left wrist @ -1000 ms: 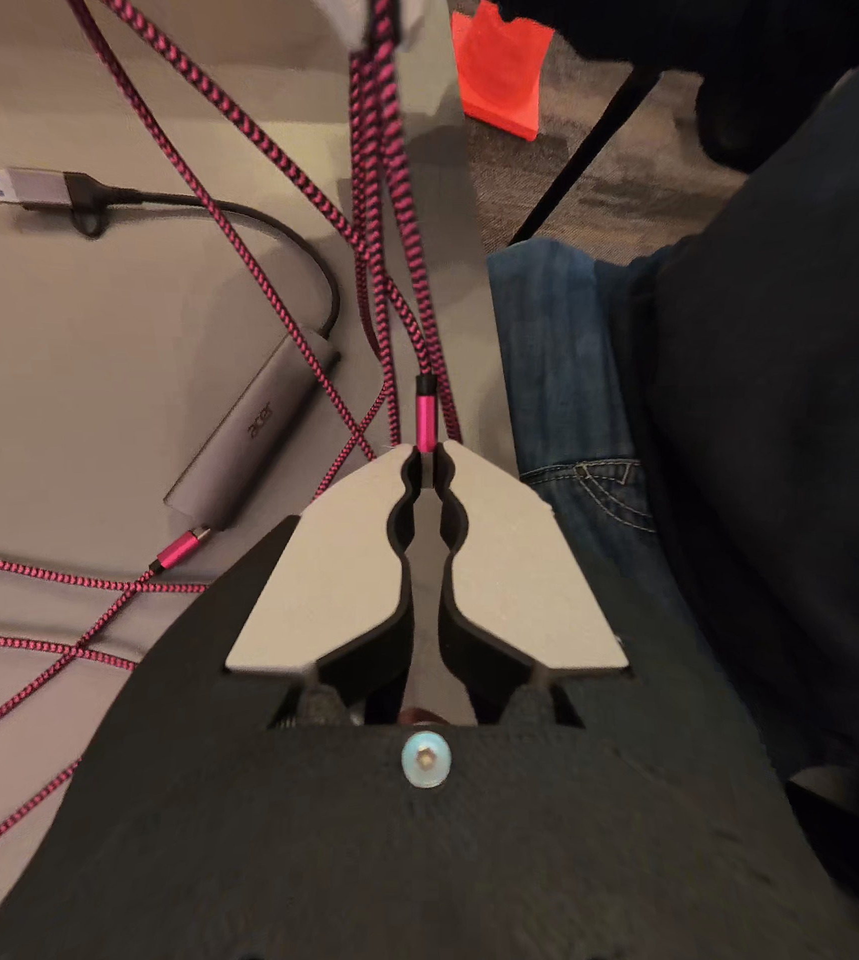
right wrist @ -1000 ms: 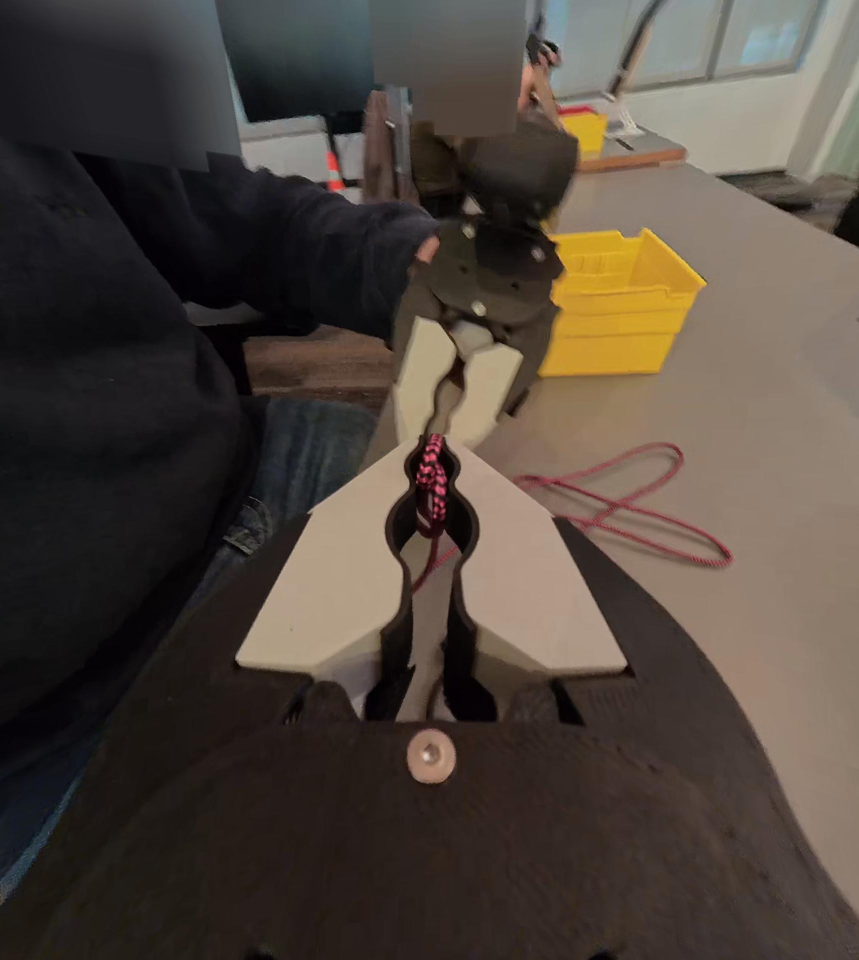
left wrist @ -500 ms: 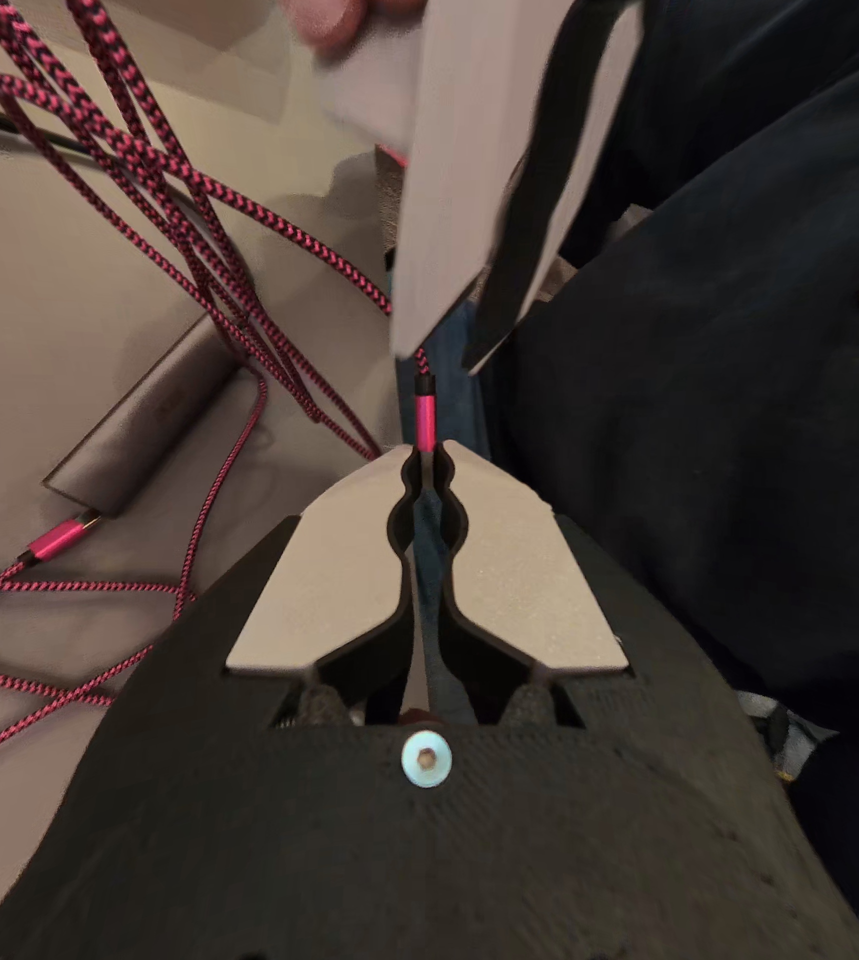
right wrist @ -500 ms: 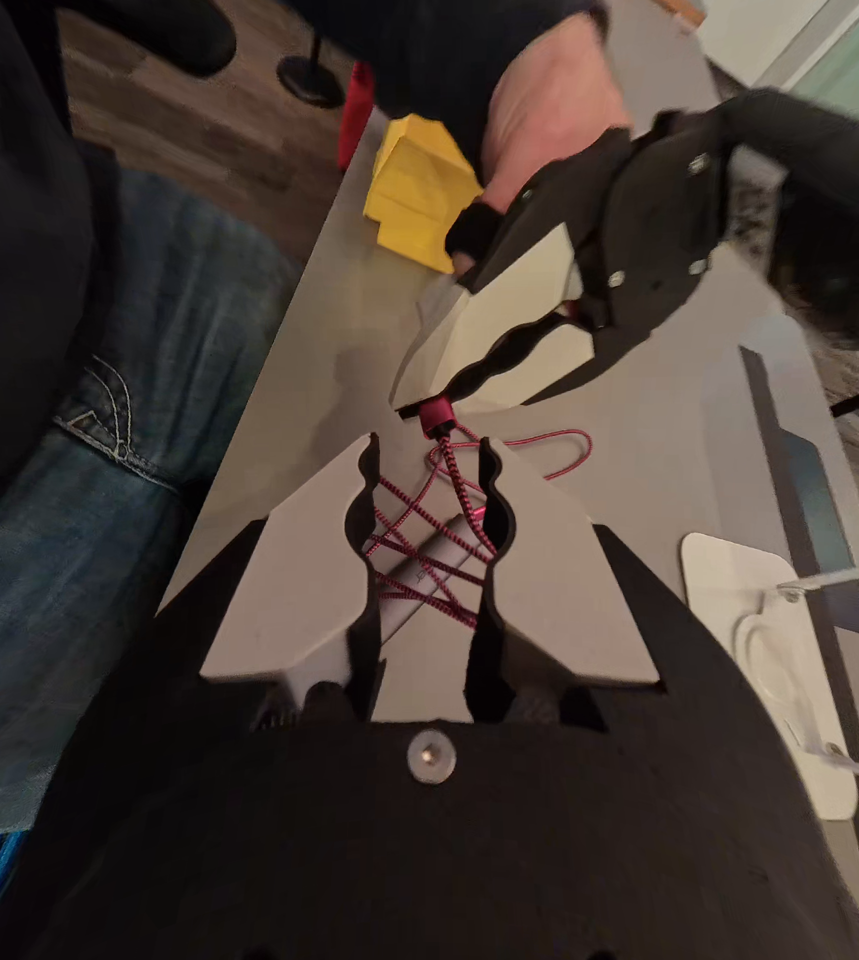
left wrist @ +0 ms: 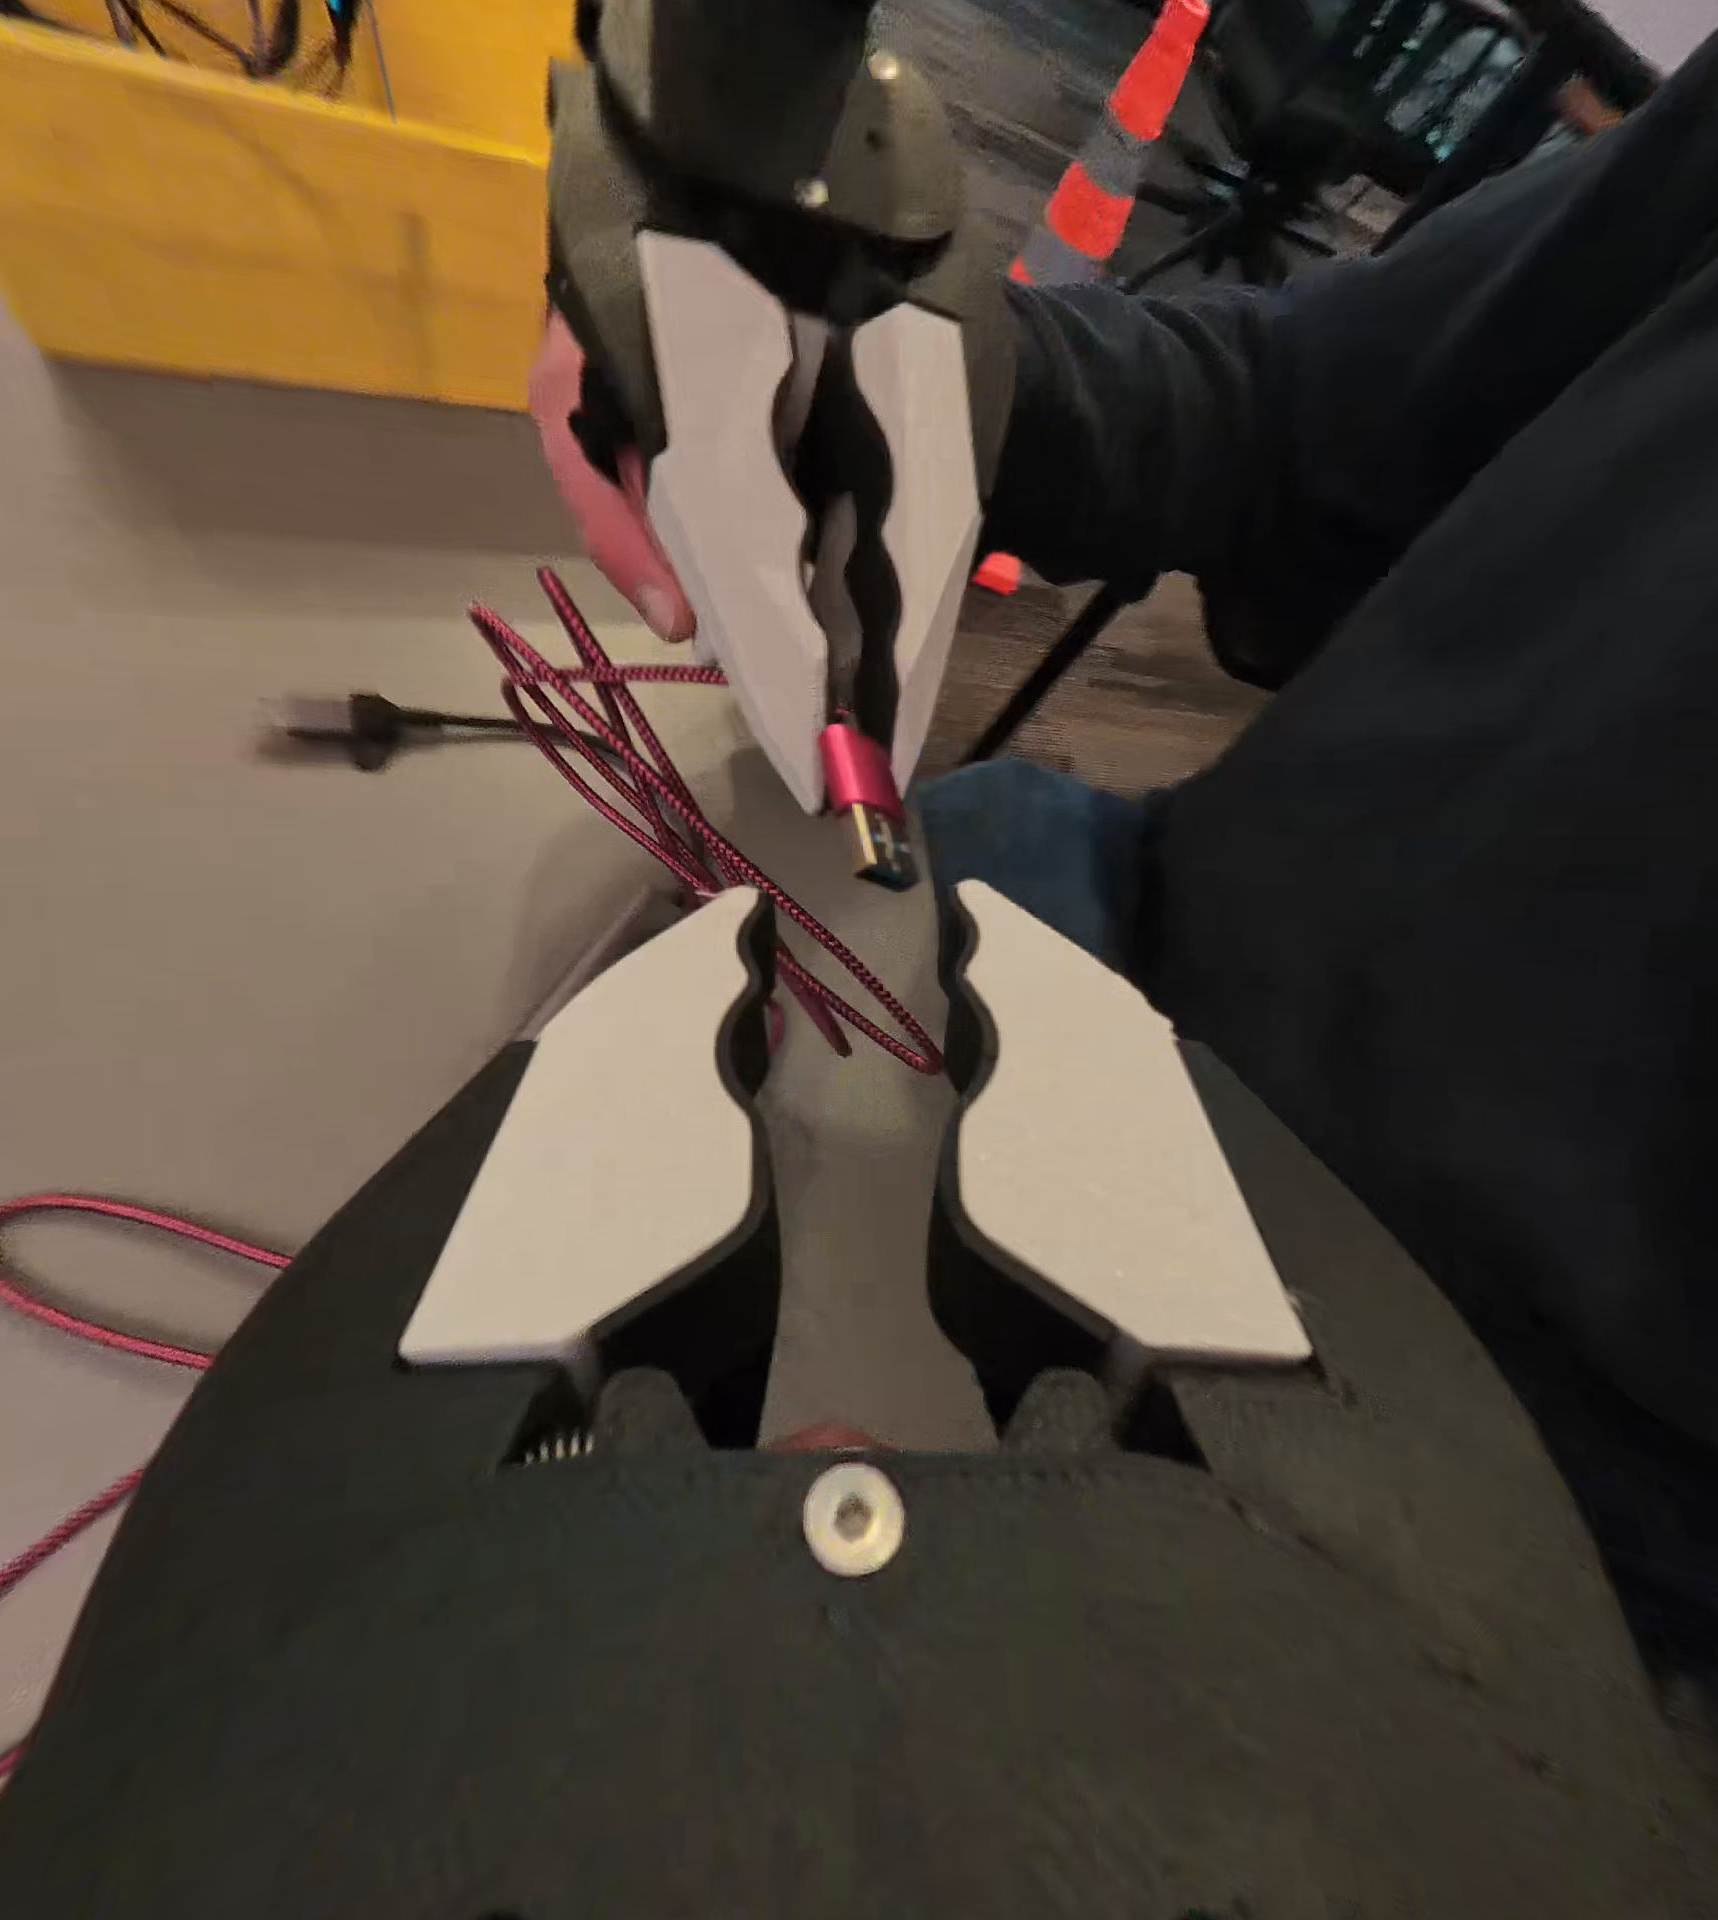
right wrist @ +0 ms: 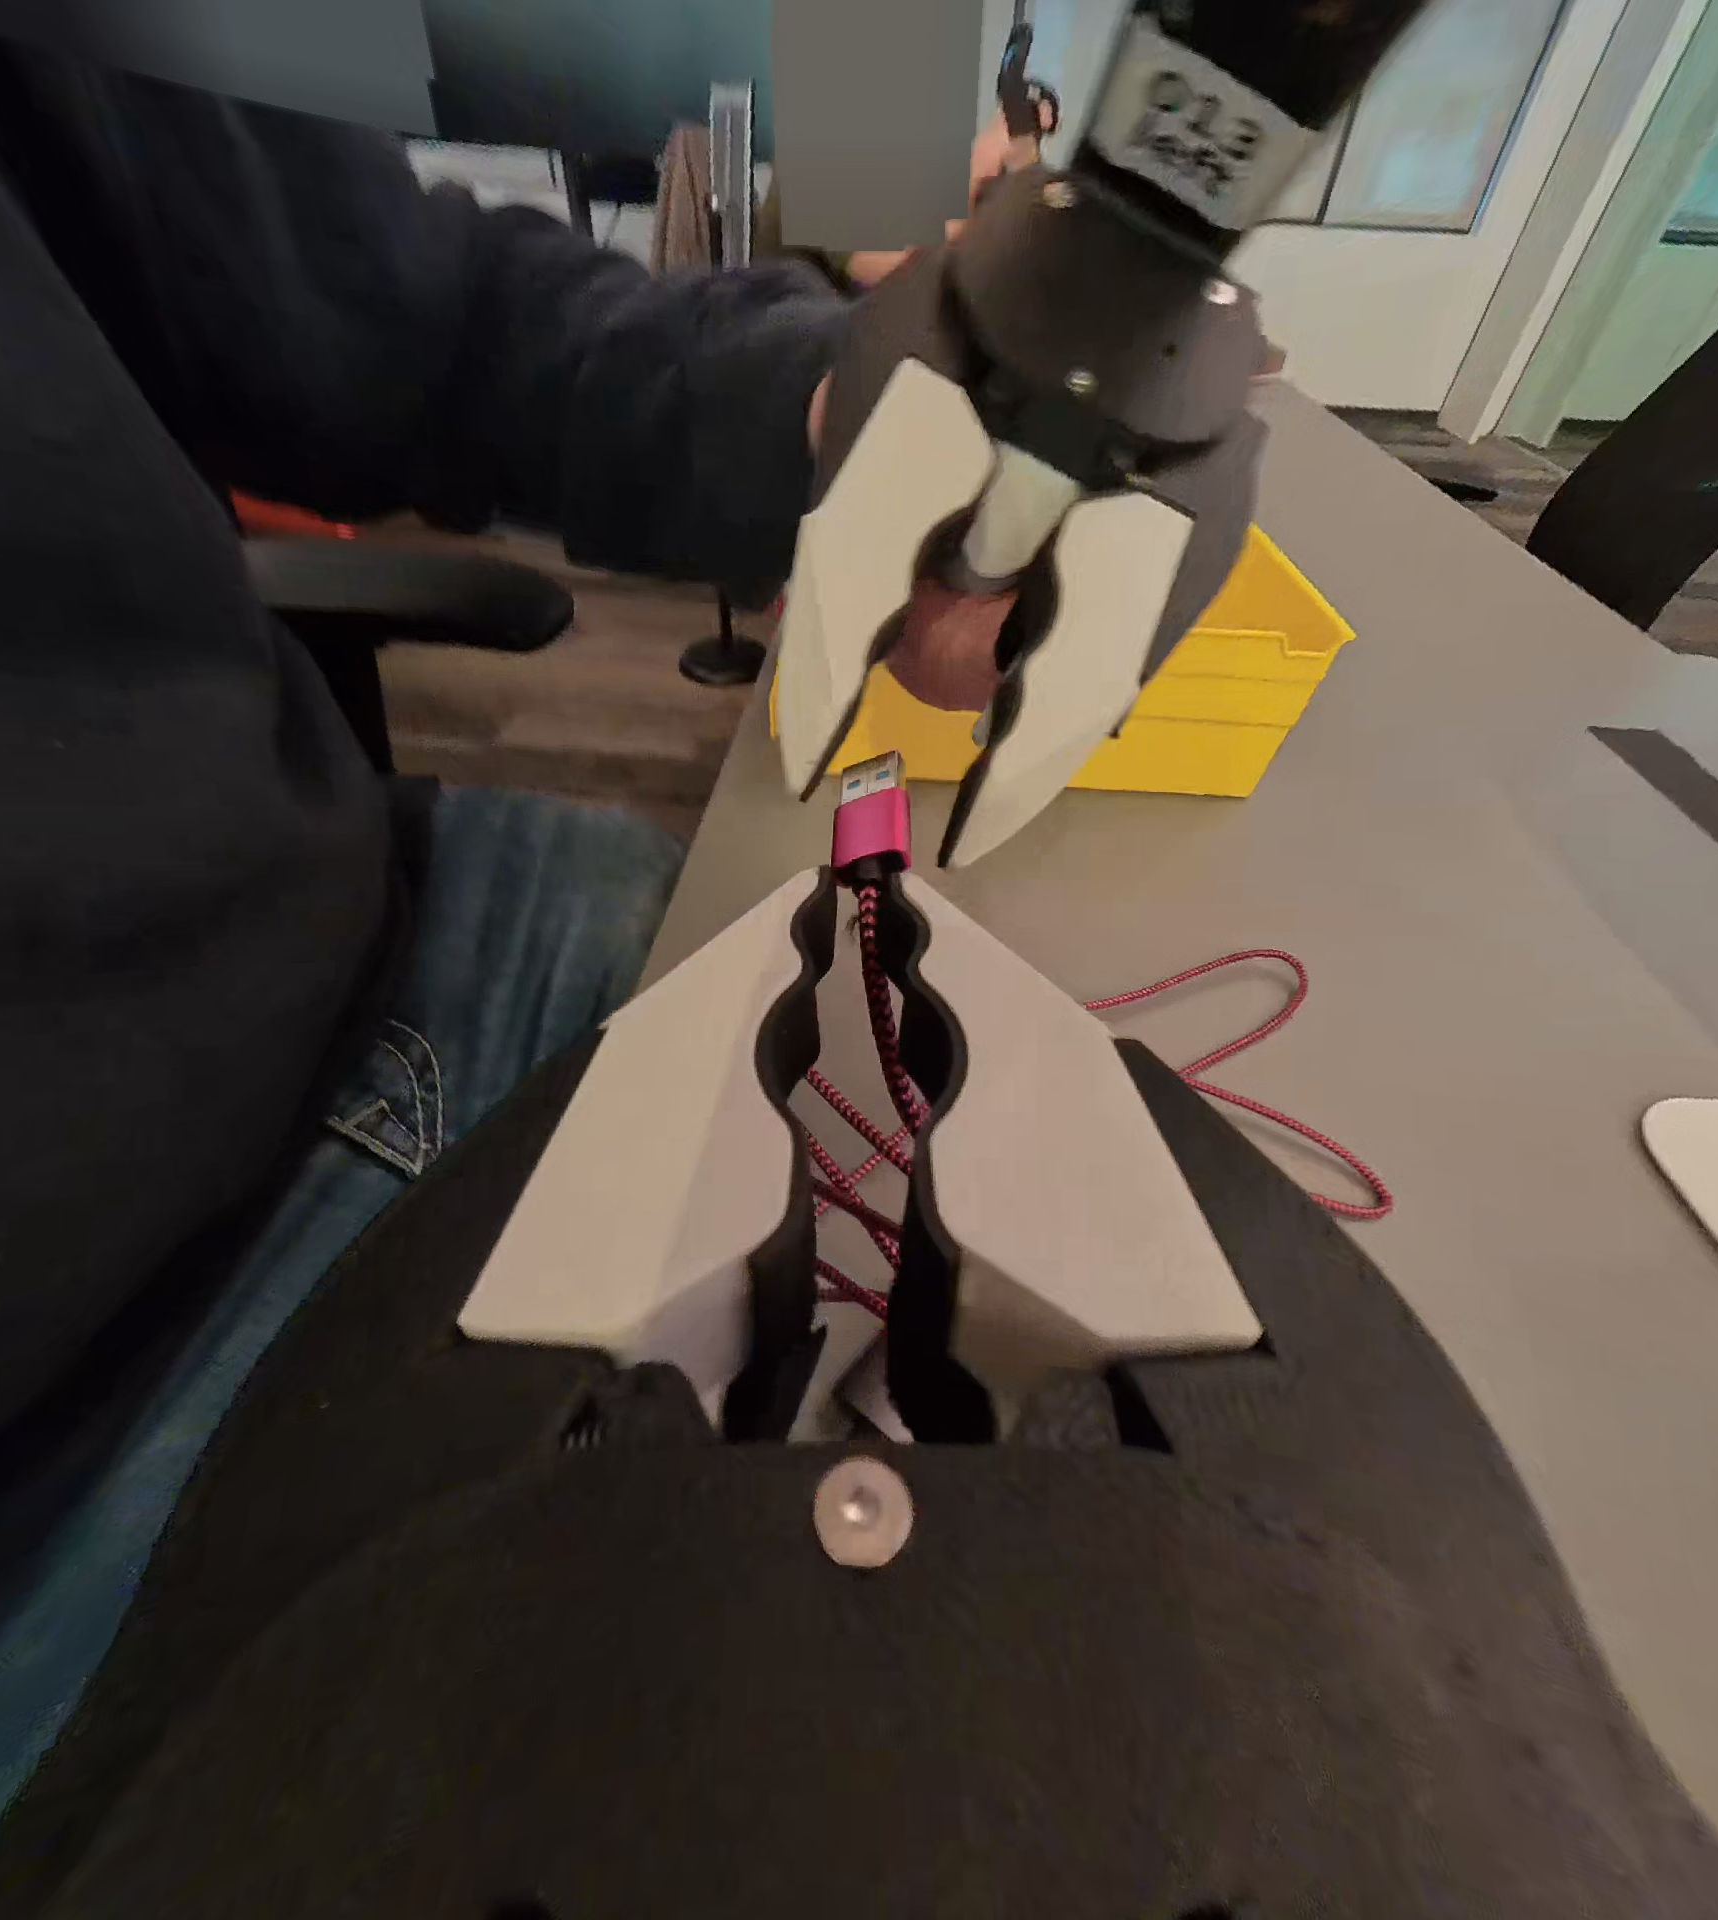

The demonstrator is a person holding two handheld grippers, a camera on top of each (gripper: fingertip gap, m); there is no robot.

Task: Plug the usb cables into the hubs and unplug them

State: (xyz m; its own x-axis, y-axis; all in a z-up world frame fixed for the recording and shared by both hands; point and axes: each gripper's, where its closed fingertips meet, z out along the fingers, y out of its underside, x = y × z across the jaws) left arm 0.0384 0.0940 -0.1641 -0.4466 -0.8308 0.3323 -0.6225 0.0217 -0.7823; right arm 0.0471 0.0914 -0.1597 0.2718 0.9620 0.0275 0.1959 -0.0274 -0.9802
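The right gripper (right wrist: 860, 883) is closed on the braided pink-and-black cable (right wrist: 881, 1023) just behind its pink USB plug (right wrist: 870, 816), which sticks out past the fingertips with its metal end pointing away. Behind the pinch, the cable runs back between the fingers and down in crossed strands to the grey table (right wrist: 1457, 935).

Just beyond the plug hangs the left gripper (right wrist: 886, 826), held facing the right one — its jaws spread wide and holding nothing, the plug's metal end just between its two fingertips without touching either. In the left wrist view the same plug (left wrist: 865, 800) shows ahead of the open left gripper (left wrist: 855, 904), nipped at the tip of the right gripper (left wrist: 855, 774).

Farther from the plug, cable loops (right wrist: 1260, 1060) lie on the table, then yellow bins (right wrist: 1239, 696) beyond them.
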